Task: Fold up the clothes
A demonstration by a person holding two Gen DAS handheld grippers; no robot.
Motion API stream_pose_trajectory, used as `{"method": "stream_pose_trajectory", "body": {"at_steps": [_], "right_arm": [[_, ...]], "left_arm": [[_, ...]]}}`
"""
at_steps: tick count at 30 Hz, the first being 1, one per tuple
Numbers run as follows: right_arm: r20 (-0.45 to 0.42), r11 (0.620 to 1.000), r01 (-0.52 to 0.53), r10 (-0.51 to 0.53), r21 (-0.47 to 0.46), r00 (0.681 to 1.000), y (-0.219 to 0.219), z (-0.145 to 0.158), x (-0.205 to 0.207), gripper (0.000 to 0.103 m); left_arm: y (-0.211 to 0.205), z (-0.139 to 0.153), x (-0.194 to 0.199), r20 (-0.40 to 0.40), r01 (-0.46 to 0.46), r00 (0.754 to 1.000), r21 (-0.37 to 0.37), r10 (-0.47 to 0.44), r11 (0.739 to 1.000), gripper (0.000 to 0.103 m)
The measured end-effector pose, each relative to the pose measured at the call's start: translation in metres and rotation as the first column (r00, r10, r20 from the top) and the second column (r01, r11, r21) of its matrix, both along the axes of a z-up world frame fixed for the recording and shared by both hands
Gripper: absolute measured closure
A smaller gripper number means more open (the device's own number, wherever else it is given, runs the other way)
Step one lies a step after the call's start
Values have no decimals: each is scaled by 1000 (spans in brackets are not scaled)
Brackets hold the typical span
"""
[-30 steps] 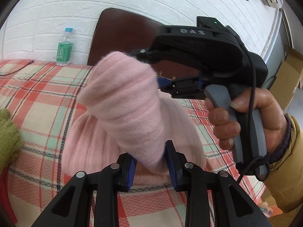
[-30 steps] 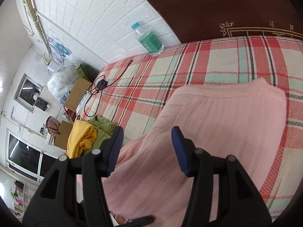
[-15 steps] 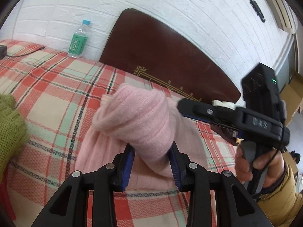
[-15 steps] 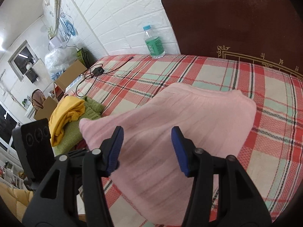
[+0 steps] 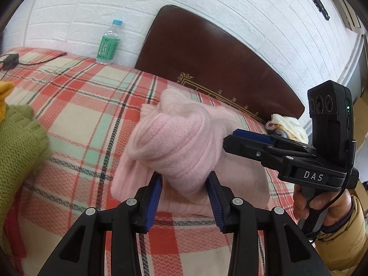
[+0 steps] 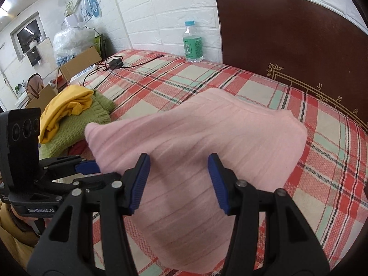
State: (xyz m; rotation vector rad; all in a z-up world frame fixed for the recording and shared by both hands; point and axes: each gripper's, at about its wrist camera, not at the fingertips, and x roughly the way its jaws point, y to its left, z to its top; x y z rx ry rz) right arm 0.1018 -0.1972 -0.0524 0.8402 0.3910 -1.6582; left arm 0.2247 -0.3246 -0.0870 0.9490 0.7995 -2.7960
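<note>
A pink ribbed sweater (image 5: 174,142) lies on the plaid bedcover (image 5: 80,115). One bunched fold of it is raised off the bed. My left gripper (image 5: 185,184) has that fold between its blue pads; the jaws are opening while the pads still touch the knit. In the right wrist view the same gripper (image 6: 89,165) holds the sweater's lifted corner at the left. My right gripper (image 6: 179,179) hovers open over the flat part of the sweater (image 6: 218,133), with nothing pinched. Seen from the left wrist, it (image 5: 243,139) sits just right of the fold, held by a hand in a yellow sleeve.
A green sweater (image 6: 76,124) with a yellow garment (image 6: 66,105) on top lies at the bed's left side. A water bottle (image 6: 192,43) stands by the white brick wall next to the dark headboard (image 5: 207,62). A charger and cable (image 6: 115,64) trail across the far bedcover.
The right gripper has let the fold go, rolled upright and drawn away to the right. The left gripper's jaws have widened around the pink fold, which now sits lower over the bed.
</note>
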Motion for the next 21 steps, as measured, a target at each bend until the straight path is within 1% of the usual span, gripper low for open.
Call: {"method": "stream_pose_trajectory", "body": {"at_steps": [5, 7, 11, 14, 19, 21], "right_arm": [[-37, 1000, -9, 9, 15, 999, 0, -5, 6, 48], [-54, 1000, -15, 16, 20, 998, -2, -7, 9, 48], [-75, 999, -35, 37, 27, 996, -3, -11, 15, 48], [-94, 998, -52, 55, 37, 994, -5, -15, 20, 48], [-145, 995, -79, 87, 58, 986, -11, -25, 32, 47], [-170, 994, -94, 103, 64, 980, -12, -28, 38, 43]], "left_arm": [[0, 6, 1, -9, -7, 1000, -32, 7, 999, 62], [-1, 7, 0, -7, -12, 1000, -39, 12, 999, 60], [-7, 4, -4, 1, -24, 1000, -19, 24, 1000, 60], [-10, 0, -7, 19, -39, 999, -12, 39, 999, 60], [-11, -11, -8, 64, -65, 996, -21, 66, 998, 60], [-10, -14, -5, 79, -70, 994, -34, 73, 997, 57]]}}
